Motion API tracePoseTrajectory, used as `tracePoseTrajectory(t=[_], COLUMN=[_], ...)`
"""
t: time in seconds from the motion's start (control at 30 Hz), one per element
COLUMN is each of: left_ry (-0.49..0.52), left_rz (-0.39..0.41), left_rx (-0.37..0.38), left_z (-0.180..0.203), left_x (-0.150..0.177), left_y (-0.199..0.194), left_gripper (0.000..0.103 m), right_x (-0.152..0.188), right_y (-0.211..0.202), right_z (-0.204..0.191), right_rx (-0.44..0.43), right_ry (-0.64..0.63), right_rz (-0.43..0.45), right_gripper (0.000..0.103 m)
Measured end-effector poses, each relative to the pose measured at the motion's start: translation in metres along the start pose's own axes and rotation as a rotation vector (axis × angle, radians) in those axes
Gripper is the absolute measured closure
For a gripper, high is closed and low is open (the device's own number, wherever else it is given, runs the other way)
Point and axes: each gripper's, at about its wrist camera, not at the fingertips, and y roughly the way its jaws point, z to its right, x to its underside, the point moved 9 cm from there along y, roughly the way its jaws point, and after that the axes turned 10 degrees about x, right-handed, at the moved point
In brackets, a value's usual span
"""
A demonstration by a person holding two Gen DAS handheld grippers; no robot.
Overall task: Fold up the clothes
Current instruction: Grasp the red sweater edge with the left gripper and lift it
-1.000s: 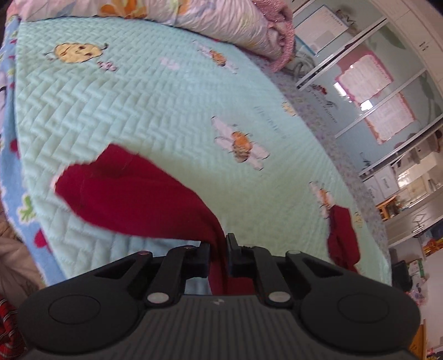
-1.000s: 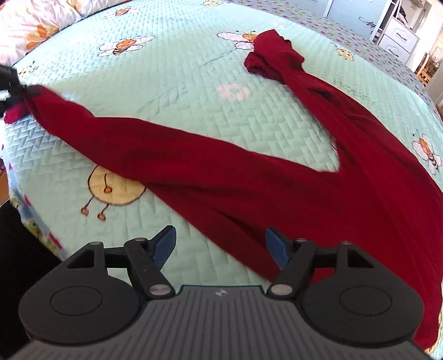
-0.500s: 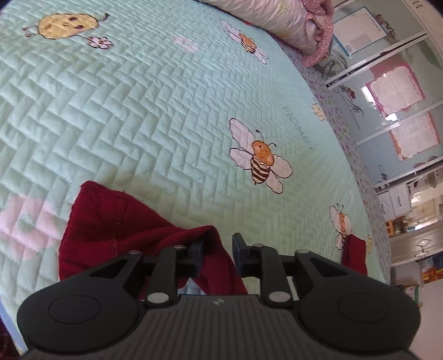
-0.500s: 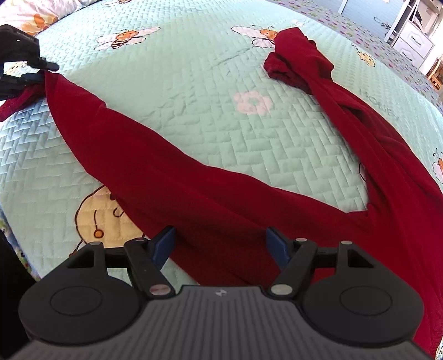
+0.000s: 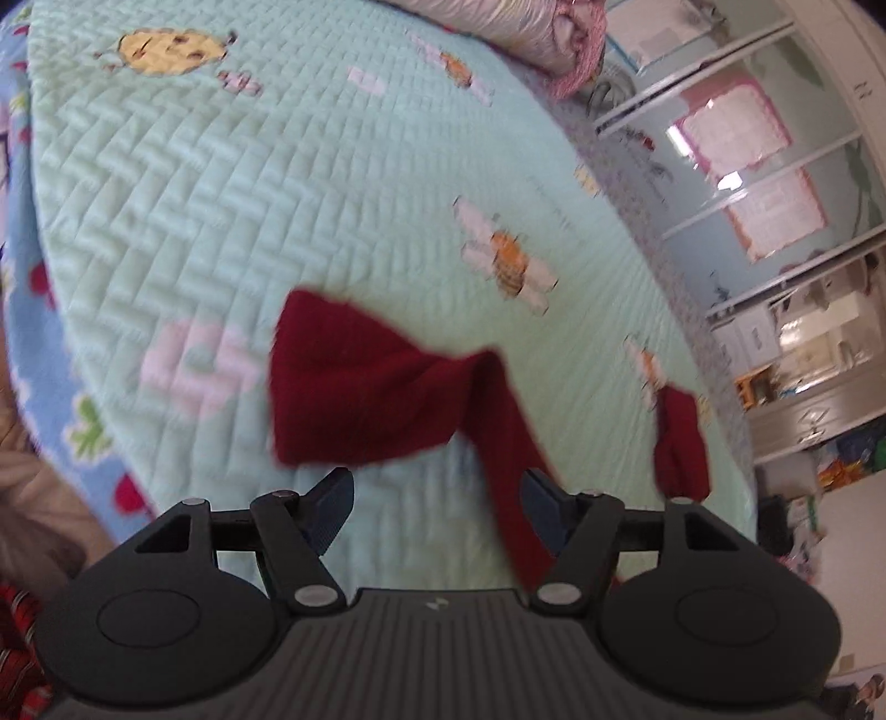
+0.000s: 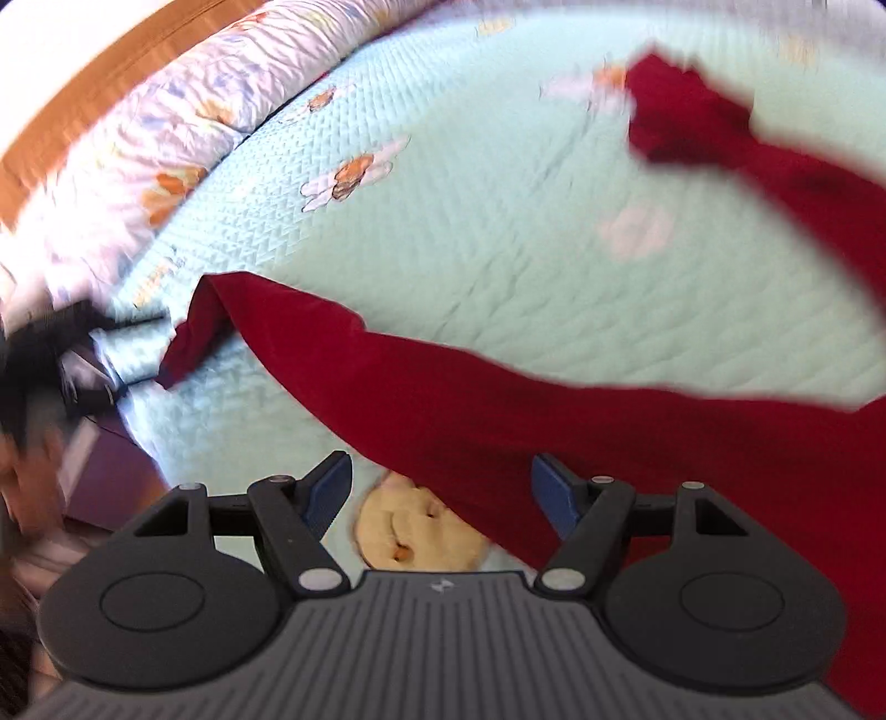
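Note:
A dark red garment (image 6: 554, 410) lies stretched across the mint quilted bedspread (image 6: 470, 210). One sleeve end (image 5: 360, 387) lies flat just ahead of my left gripper (image 5: 437, 498), whose jaws are opening; a strip of the sleeve runs between them, close to the right finger, and the pads do not press it. The other sleeve end (image 5: 681, 437) is bunched at the far right. My right gripper (image 6: 443, 487) stands open low over the garment's near edge, with cloth under its right finger. The left gripper (image 6: 72, 343) shows blurred at the left edge in the right wrist view.
A floral duvet (image 6: 183, 138) lies rolled along the bed's head, with a pink cloth (image 5: 576, 50) at its end. The bedspread's blue border (image 5: 66, 387) marks the near edge. Glass doors (image 5: 747, 166) and white cabinets (image 5: 803, 343) stand beyond the bed's far side.
The left gripper has let go of the sleeve end and drawn back; the sleeve now lies on the bedspread. The right gripper has swung left toward the bed's head and stayed open.

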Motion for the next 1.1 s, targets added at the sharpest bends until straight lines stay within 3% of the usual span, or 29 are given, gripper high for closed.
tracePoseTrajectory(t=[0.17,0.23,0.37,0.43,0.57,0.6,0.73,0.87,0.93,1.0,1.1], left_ry=[-0.052,-0.06,-0.001,0.022,-0.07,-0.097,-0.192,-0.174,-0.142,-0.113,-0.061], left_rz=[0.032,0.084,0.124,0.119,0.16,0.177,0.204,0.203,0.199,0.194,0.231], left_rx=[-0.011,0.013,-0.039,-0.049,0.031,0.05,0.093,0.097,0.112,0.127,0.152], left_z=[-0.019,-0.022,-0.033,-0.039,-0.047,-0.047,-0.047,-0.037,-0.029,-0.022,-0.006], left_x=[0.004,-0.002,0.002,0.006,-0.003,-0.008,-0.021,-0.025,-0.024,-0.024,-0.03], left_y=[-0.012,-0.026,-0.038,-0.036,-0.029,-0.027,-0.017,-0.01,-0.01,-0.01,-0.021], left_gripper=[0.034,0.034,0.034,0.034,0.033,0.032,0.031,0.034,0.063,0.077,0.085], right_x=[-0.024,-0.026,-0.015,-0.009,0.015,0.022,0.033,0.032,0.031,0.032,0.033], right_y=[0.021,0.008,-0.016,-0.02,-0.004,0.003,0.006,0.009,0.009,0.009,-0.001], right_z=[0.036,0.034,0.028,0.025,0.012,0.012,0.01,0.006,0.006,0.005,0.004], right_rx=[-0.063,-0.131,-0.261,-0.207,0.038,0.053,0.063,0.071,0.069,0.066,0.035], right_ry=[0.298,0.336,0.386,0.319,0.01,-0.008,-0.034,-0.059,-0.046,-0.037,0.0], right_rz=[0.052,0.079,0.119,0.142,0.123,0.1,0.152,0.14,0.141,0.142,0.137], right_gripper=[0.029,0.029,0.029,0.029,0.029,0.029,0.022,0.014,0.013,0.013,0.013])
